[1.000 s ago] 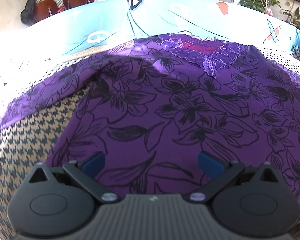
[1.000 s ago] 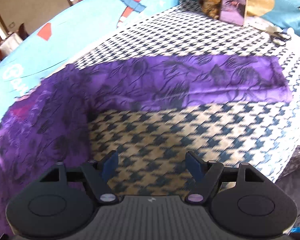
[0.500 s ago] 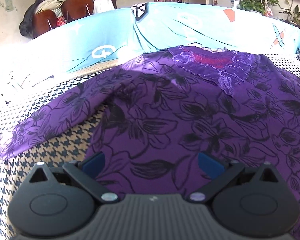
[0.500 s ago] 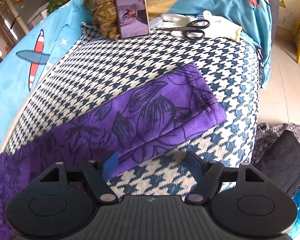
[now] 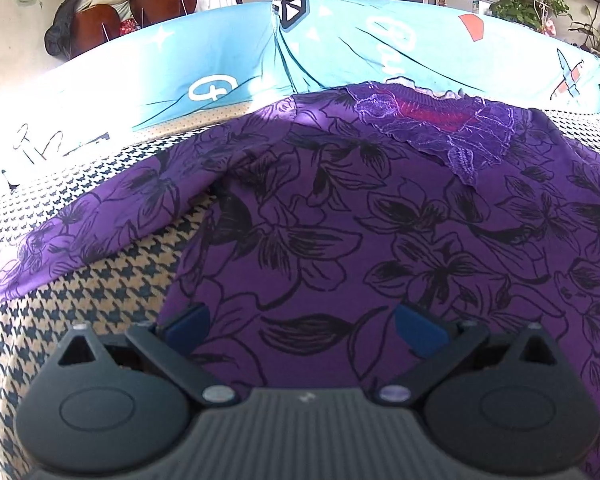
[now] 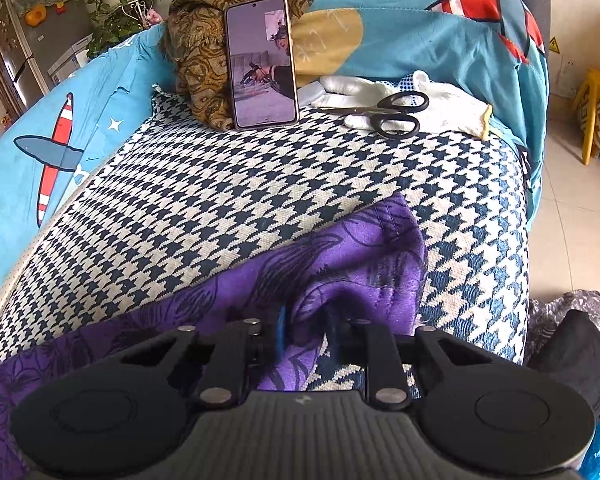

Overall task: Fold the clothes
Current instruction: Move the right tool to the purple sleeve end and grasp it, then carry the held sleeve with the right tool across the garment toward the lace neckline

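Across the houndstooth sofa seat (image 6: 220, 200) the purple floral top (image 5: 340, 240) lies spread flat, neckline toward the backrest, both sleeves out: no fold made yet, so nearly all the folding remains. At the seat's right end the right tongs (image 6: 306, 332) are closing on the sleeve cuff (image 6: 372, 264), cloth between the jaws. The left tongs (image 5: 302, 324) hover open over the body, holding nothing.

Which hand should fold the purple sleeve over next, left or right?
Right, probably. The right gripper has its jaws closing around the purple sleeve near its cuff. The left gripper is open over the shirt's body, gripping nothing.
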{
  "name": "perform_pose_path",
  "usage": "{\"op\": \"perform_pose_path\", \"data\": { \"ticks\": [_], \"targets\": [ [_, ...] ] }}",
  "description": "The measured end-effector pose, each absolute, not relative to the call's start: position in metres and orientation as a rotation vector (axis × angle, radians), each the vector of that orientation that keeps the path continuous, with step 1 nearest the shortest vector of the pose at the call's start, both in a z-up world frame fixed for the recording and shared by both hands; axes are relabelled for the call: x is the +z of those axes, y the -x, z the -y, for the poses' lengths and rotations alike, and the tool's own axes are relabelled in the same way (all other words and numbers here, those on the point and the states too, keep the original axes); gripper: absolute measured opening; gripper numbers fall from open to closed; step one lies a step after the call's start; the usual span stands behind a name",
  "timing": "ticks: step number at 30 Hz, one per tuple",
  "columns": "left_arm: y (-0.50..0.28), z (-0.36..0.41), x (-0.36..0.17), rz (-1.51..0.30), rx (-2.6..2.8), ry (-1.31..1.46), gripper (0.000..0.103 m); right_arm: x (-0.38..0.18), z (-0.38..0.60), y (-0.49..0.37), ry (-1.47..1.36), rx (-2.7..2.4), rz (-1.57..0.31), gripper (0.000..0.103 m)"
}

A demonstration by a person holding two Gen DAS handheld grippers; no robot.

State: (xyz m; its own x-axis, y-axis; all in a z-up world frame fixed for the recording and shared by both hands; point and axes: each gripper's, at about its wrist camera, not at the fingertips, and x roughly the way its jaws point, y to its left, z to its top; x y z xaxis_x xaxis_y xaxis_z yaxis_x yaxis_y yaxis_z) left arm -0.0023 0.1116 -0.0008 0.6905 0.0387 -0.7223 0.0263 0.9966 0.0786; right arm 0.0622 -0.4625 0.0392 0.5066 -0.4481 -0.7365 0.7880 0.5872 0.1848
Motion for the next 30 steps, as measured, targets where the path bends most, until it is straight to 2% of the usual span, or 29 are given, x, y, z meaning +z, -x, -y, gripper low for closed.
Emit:
{"op": "perform_pose_path", "data": {
  "ticks": [4, 19, 30],
  "targets": [
    [0.003, -0.108, -0.004, -0.811, 0.009, -0.098, 0.103, 0.042, 0.459, -0.065, -0.529, -0.777, -0.68, 0.013],
    [0.002, -0.113, -0.015, -0.852, 0.034, -0.034, 0.103, 0.065, 0.4, -0.087, -0.377, -0.549, -0.569, 0.012],
    [0.002, -0.11, -0.015, -0.854, 0.042, -0.03, 0.103, 0.071, 0.372, -0.095, -0.387, -0.378, -0.531, 0.012]
  ]
}}
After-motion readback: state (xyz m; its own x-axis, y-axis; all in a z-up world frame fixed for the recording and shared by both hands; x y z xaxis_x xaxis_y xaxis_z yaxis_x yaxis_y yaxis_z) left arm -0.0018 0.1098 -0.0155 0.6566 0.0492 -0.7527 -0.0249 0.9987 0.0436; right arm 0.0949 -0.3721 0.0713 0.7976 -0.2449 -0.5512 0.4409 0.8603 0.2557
